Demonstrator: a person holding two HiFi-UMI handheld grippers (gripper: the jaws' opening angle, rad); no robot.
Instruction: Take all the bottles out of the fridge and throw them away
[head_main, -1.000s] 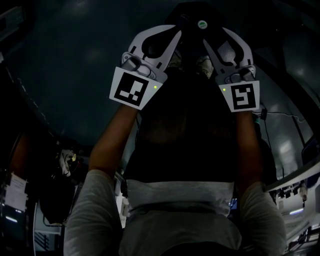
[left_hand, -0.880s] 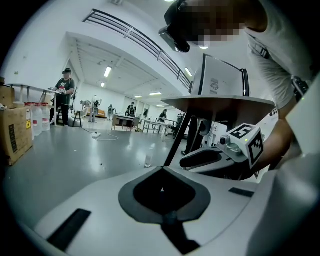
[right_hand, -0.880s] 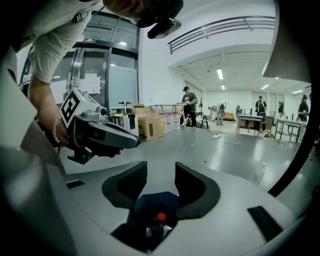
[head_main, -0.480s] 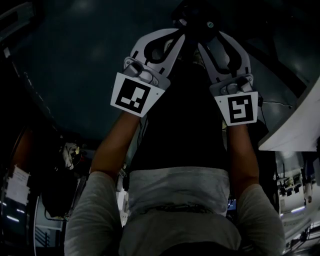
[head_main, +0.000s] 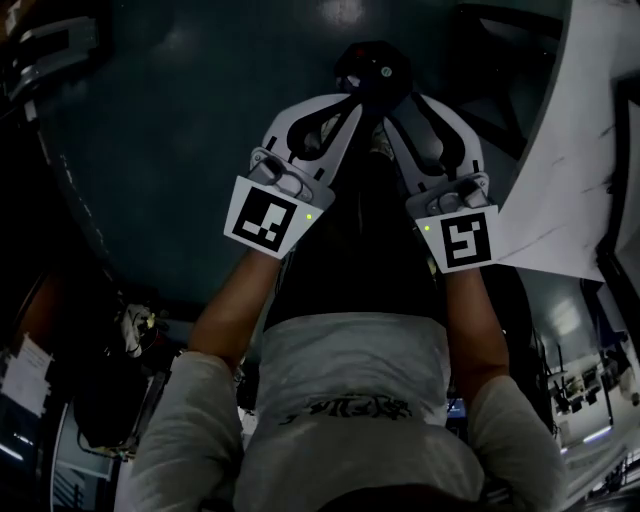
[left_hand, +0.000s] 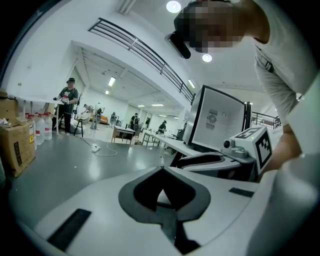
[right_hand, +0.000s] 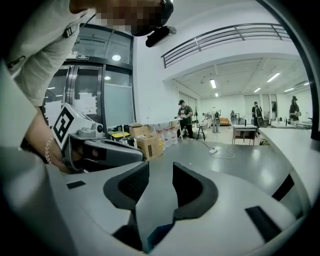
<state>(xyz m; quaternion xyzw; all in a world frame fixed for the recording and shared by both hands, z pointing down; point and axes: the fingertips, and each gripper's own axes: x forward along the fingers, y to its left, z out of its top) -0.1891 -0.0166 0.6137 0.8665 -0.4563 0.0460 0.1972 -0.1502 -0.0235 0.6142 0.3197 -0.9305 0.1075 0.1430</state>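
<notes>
No fridge shows in any view, and neither gripper holds a bottle. In the dark head view both grippers are held out side by side over the person's legs, tips nearly touching. My left gripper (head_main: 352, 102) (left_hand: 161, 169) is shut, its pads meeting at the tips with nothing between them. My right gripper (head_main: 396, 102) (right_hand: 161, 172) is open; its jaws have just been closing and the gap between the pads is empty. Each gripper shows in the other's view: the right one (left_hand: 240, 152), the left one (right_hand: 95, 147).
A white tabletop (head_main: 575, 150) fills the head view's upper right. Cardboard boxes (right_hand: 147, 142) and large water bottles (right_hand: 167, 132) stand by the wall on a grey floor. A white panel (left_hand: 217, 122) stands close on the left gripper's right. People and tables (left_hand: 122, 132) are far off.
The white tabletop has slid into the head view from the right and grown. Both grippers have drawn closer together, the right one shifting left and lower in the picture.
</notes>
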